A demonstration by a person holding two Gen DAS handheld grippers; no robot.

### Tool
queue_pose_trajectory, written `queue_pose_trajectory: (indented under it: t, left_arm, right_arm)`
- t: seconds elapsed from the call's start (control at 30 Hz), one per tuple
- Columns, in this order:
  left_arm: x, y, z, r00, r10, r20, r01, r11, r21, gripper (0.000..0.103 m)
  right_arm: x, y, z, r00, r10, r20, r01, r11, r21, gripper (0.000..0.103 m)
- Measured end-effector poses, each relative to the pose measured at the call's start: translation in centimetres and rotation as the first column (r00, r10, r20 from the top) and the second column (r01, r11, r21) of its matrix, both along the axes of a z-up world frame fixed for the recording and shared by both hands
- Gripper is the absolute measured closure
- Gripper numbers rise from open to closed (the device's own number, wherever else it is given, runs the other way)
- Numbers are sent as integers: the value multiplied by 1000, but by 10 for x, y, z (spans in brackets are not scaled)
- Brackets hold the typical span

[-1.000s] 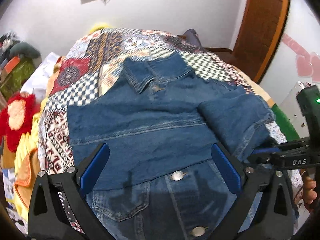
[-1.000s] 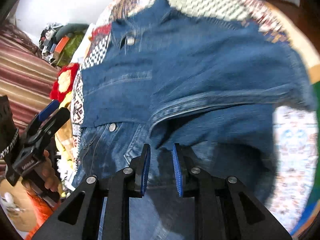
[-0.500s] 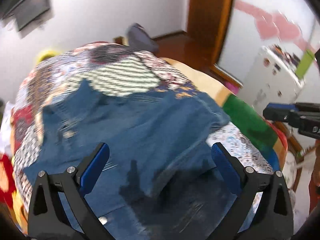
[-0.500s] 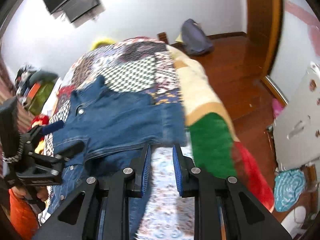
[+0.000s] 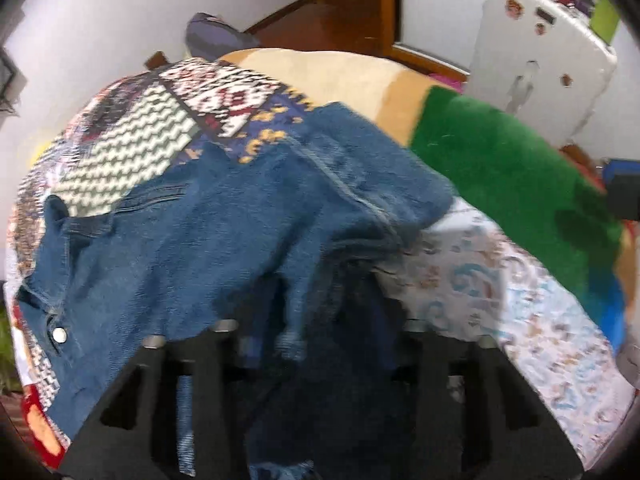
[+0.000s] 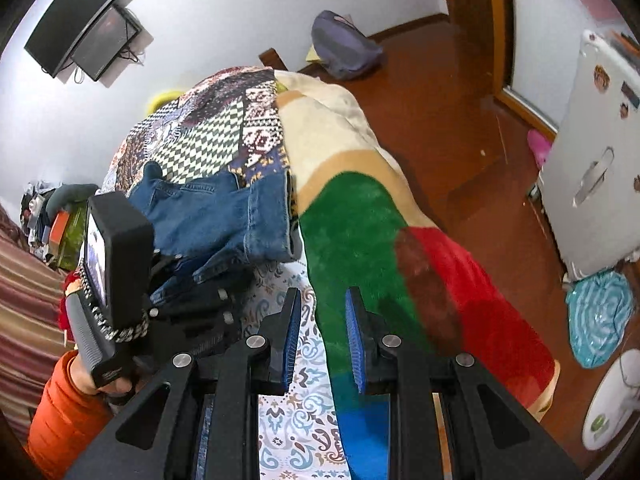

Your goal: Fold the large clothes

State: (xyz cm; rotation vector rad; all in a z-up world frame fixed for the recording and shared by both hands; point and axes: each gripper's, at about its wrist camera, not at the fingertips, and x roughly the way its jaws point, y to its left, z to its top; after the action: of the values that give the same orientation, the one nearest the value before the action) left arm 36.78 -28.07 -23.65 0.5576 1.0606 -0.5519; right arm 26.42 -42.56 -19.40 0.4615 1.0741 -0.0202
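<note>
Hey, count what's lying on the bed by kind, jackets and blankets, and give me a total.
Denim jacket: 1
Patchwork quilt: 1
Striped fleece blanket: 1
Paisley sheet: 1
Total: 4

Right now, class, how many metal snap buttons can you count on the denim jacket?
1: a silver snap button near the left edge of the denim jacket, below its collar. Others may be hidden under the folds or the gripper.
</note>
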Motion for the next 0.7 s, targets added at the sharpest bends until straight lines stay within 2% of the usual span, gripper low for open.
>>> queue_pose_trajectory:
  t: [0.07, 0.17, 0.3, 0.47, 0.6, 0.7]
  left_arm:
    - [2, 7, 8, 1000, 20, 1, -20, 999, -50, 86]
    - [8, 21, 30, 997, 74, 24, -70, 990, -119, 96]
    - [11, 50, 77, 986, 136, 94, -112, 969, -221, 98]
    - [12, 112, 140, 953, 234, 192, -162, 930, -331, 98]
    - [9, 171, 176, 903, 329, 277, -210, 899, -384, 98]
    - [4, 213, 190, 872, 390, 295, -248, 873, -420, 98]
  right_arm:
    - [2, 2, -4, 1000, 4, -11, -4, 1000, 4, 84]
    - [5, 8, -8, 999, 26, -20, -26, 1000, 0, 84]
    - [14, 22, -9, 998, 63, -26, -63, 998, -10, 84]
    - [32, 49, -3, 992, 126, -18, -127, 991, -35, 84]
    - [48, 75, 5, 984, 180, -4, -180, 981, -67, 84]
    - [63, 96, 9, 976, 218, -2, -217, 973, -76, 84]
